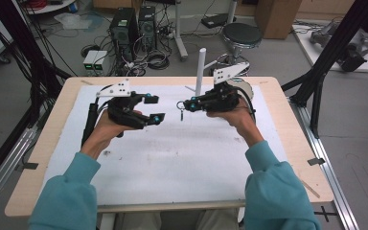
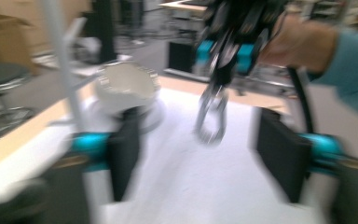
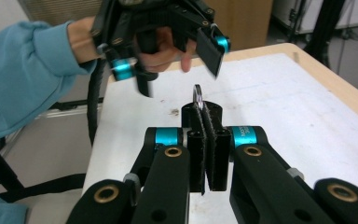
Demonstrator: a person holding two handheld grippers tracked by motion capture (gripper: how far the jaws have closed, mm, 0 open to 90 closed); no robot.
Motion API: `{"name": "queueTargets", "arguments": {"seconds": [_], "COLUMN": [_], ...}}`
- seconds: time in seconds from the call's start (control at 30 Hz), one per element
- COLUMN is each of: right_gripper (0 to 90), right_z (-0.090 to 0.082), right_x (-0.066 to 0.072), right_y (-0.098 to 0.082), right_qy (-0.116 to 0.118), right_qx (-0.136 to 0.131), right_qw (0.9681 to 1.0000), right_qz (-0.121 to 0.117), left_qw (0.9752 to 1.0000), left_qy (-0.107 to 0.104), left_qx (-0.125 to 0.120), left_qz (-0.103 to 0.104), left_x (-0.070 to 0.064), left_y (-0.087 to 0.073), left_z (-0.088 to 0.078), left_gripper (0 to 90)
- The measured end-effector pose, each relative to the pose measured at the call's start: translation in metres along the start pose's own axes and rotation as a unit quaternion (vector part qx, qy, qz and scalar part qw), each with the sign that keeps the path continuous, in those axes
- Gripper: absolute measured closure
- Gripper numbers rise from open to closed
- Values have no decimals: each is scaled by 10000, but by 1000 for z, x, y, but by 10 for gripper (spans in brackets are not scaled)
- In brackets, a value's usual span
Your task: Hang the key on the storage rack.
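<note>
metal ring (image 3: 197, 94) pinched in the right tongs (image 1: 186, 105), up over the white tabletop (image 1: 182, 158) near centre; left tongs (image 1: 154, 108) gape wide at nine o'clock of it, nothing between.

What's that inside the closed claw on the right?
A metal key ring is pinched between the shut pads of the right claw. Part of its loop sticks out past the tips; the part inside is covered. A small piece dangles below it.

Grey floor (image 1: 354, 110), black stool (image 1: 241, 34), computer towers (image 1: 133, 26), tangled cables (image 1: 146, 60), cardboard box (image 1: 278, 17).
</note>
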State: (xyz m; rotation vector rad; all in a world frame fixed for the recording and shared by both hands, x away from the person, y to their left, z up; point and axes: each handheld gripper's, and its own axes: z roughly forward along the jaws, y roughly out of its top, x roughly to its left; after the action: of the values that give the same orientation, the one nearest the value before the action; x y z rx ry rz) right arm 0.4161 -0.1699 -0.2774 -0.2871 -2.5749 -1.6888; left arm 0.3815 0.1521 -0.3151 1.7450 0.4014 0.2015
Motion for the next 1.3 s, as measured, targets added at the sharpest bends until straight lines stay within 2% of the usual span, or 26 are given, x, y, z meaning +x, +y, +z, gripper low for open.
{"name": "queueTargets", "arguments": {"seconds": [0.03, 0.07, 0.1, 0.13, 0.17, 0.2, 0.27, 0.3, 0.37, 0.4, 0.43, 0.6, 0.63, 0.67, 0.7, 0.73, 0.83, 0.9, 0.93, 0.97, 1.03, 1.1, 1.27, 1.3], "right_gripper": [893, 893, 893, 893, 893, 893, 893, 893, 893, 893, 893, 893, 892, 893, 892, 892, 893, 892, 893, 892, 892, 892, 892, 892], "right_z": [0, -8, -11, -15, -17, -20, -26, -26, -33, -35, -37, -43, -43, -44, -44, -44, -43, -43, -42, -41, -38, -36, -32, -31], "right_x": [0, -5, -6, -9, -11, -13, -20, -20, -28, -31, -34, -47, -50, -51, -54, -54, -60, -62, -63, -66, -68, -71, -77, -80], "right_y": [0, 5, 7, 10, 13, 15, 21, 21, 27, 29, 31, 35, 37, 37, 37, 37, 36, 36, 35, 33, 31, 30, 28, 26], "right_qy": [0, -148, -164, -269, -331, -384, -508, -508, -638, -678, -720, -753, -789, -812, -796, -796, -947, -971, -999, -1073, -1117, -1179, -1246, -1305], "right_qx": [0, -25, 18, 110, 131, 181, 232, 232, 329, 365, 433, 617, 758, 769, 787, 787, 978, 1021, 1056, 1159, 1248, 1311, 1400, 1436], "right_qw": [10000, 9999, 9998, 9996, 9994, 9991, 9984, 9984, 9974, 9969, 9963, 9950, 9937, 9934, 9934, 9934, 9902, 9896, 9889, 9870, 9854, 9838, 9816, 9802], "right_qz": [0, 6, 55, 44, 12, 38, 108, 108, 110, 145, 159, 206, 245, 250, 255, 255, 302, 303, 302, 303, 314, 320, 367, 391], "left_qw": [10000, 9998, 9997, 9989, 9986, 9986, 9963, 9963, 9937, 9908, 9908, 9844, 9826, 9823, 9797, 9797, 9763, 9741, 9736, 9730, 9729, 9715, 9701, 9698], "left_qy": [0, 168, 234, 465, 524, 524, 854, 854, 1115, 1332, 1332, 1691, 1765, 1768, 1867, 1867, 1986, 2040, 2026, 2051, 2062, 2115, 2157, 2167], "left_qx": [0, 34, 51, 70, 52, 52, -15, -15, -81, -215, -215, -485, -577, -618, -735, -735, -855, -973, -1045, -1057, -1040, -1064, -1116, -1118], "left_qz": [0, -91, -110, -52, -62, -62, -47, -47, -3, 40, 40, 42, -1, -18, -35, -35, -53, 2, -42, -64, -68, -64, -63, -56], "left_x": [0, 1, 2, 3, 4, 4, 1, 1, -2, -6, -6, -12, -14, -15, -18, -18, -23, -26, -28, -29, -31, -34, -35, -36], "left_y": [0, -4, -7, -16, -21, -21, -38, -38, -49, -60, -60, -87, -95, -98, -111, -111, -125, -133, -138, -142, -150, -159, -165, -167], "left_z": [0, -5, -9, -22, -29, -29, -49, -49, -61, -72, -72, -96, -102, -104, -111, -111, -118, -121, -122, -122, -122, -122, -125, -126], "left_gripper": [87, 48, 24, 17, 17, 17, 17, 17, 17, 17, 17, 17, 17, 17, 17, 17, 17, 17, 17, 17, 17, 17, 17, 17]}}
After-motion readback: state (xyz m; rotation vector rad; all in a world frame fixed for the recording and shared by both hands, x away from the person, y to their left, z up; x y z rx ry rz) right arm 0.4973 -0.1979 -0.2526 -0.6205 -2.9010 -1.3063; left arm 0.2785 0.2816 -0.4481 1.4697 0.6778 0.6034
